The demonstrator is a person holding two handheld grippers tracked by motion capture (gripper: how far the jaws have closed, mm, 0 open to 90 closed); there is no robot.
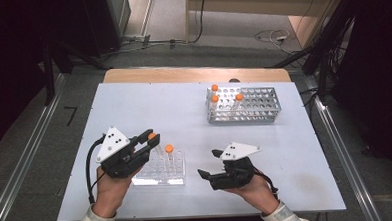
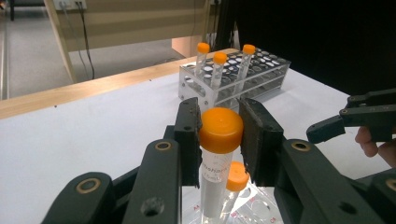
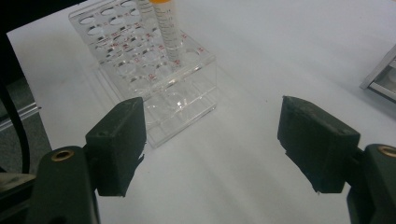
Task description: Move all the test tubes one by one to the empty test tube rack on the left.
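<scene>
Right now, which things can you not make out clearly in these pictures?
- Held tube: its bottom is cut off by the lower edge of the left gripper view.
- Its printed label: too small to read.
- Second tube: cap cut off by the right gripper view's top edge.
- Metal rack: holes too small to count in the high view.

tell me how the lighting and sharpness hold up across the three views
High view: white table evenly lit, surroundings fall dark. Left gripper view: orange-capped tube in the left gripper is sharp, metal rack slightly soft. Right gripper view: clear rack readable, the right gripper a little blurred.
</scene>
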